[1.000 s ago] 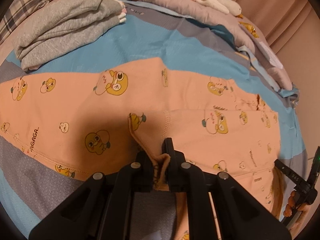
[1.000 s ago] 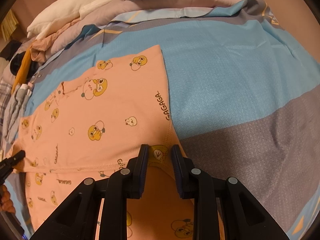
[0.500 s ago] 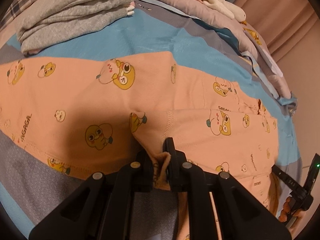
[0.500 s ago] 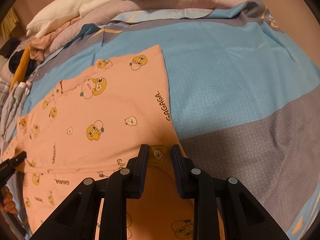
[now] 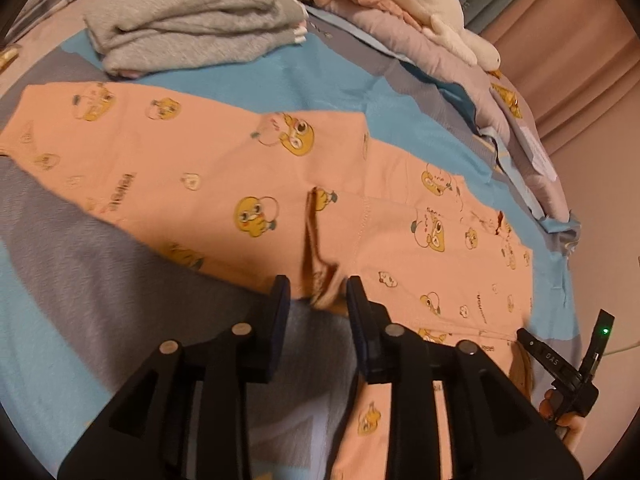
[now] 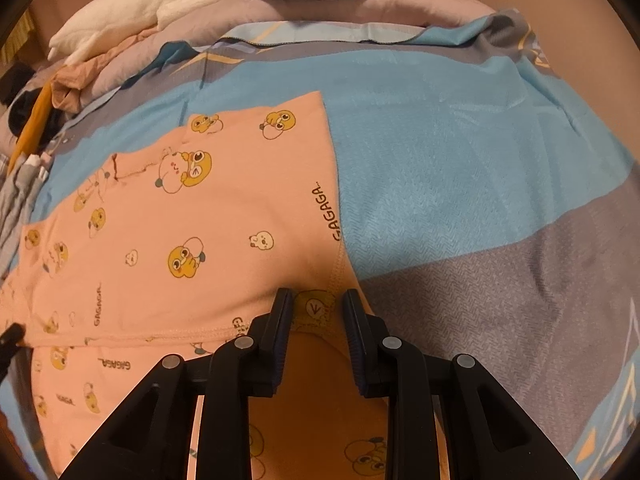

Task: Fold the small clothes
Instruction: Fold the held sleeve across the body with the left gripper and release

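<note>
A peach garment [image 5: 224,176] printed with yellow cartoon ducks lies spread on the bed, one side folded over onto the body. My left gripper [image 5: 316,300] is open, its jaws apart on either side of a small bunched fold of the garment's edge [image 5: 324,280]. My right gripper [image 6: 316,312] is open, its jaws straddling the garment's hem [image 6: 316,306]; the garment [image 6: 168,216] stretches away to the left. The right gripper also shows at the left wrist view's lower right [image 5: 568,364].
The bedspread [image 6: 460,184] is blue and grey. A stack of folded grey clothes [image 5: 192,20] sits at the far left. Piled bedding and a white plush toy [image 5: 432,12] lie along the back. A pink curtain [image 5: 568,52] hangs behind.
My left gripper has opened and released the bunched garment edge it was pinching. The left view has shifted right. My right gripper has not moved.
</note>
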`<state>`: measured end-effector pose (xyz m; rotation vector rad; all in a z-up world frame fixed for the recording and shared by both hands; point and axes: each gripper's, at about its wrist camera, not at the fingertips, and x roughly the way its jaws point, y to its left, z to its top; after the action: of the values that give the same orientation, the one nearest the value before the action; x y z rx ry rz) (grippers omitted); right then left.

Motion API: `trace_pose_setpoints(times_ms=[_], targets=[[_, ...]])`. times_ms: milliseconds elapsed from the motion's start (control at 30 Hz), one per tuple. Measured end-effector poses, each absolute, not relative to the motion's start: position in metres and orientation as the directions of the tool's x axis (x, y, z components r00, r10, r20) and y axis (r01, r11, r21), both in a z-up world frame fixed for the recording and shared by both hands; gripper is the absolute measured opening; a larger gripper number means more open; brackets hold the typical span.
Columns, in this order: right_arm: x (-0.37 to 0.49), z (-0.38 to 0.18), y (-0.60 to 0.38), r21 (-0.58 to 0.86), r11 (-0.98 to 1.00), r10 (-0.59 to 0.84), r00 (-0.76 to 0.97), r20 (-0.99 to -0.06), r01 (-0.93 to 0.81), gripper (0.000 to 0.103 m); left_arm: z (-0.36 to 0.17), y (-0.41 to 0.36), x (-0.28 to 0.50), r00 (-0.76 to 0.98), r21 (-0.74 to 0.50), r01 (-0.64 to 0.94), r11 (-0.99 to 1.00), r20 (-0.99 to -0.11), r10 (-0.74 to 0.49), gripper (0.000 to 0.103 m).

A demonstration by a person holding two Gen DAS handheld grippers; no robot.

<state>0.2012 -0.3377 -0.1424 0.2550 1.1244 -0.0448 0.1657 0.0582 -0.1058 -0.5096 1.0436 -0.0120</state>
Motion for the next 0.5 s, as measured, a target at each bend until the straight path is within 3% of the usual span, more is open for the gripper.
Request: trace_pose_setpoints(times_ms=[100,267,367,500], targets=[[0.198,-0.138,-0.342,0.208,0.962,0.116,0.421,-0.900,0.179,0.028,-0.091,0.063,0.153,0.547,-0.415,-0.224,0.882,-0.802,-0.238,0.042],[0.182,-0.119,-0.345,0.259,0.949,0.155,0.452,-0.879,0.178,0.045,-0.064,0.070,0.131,0.615,-0.414,-0.235,0.879,-0.764,-0.195,0.086],[0.167,-0.094,-0.343,0.269,0.953,0.164,0.512,-0.843,0.138,0.053,-0.049,0.074,0.115,0.666,-0.427,-0.231,0.874,-0.725,-0.177,0.098],[0.145,-0.059,-0.334,0.279,0.958,0.182,0.620,-0.764,0.063,0.078,-0.036,0.082,0.099,0.699,-0.437,-0.227,0.870,-0.695,-0.167,0.102]])
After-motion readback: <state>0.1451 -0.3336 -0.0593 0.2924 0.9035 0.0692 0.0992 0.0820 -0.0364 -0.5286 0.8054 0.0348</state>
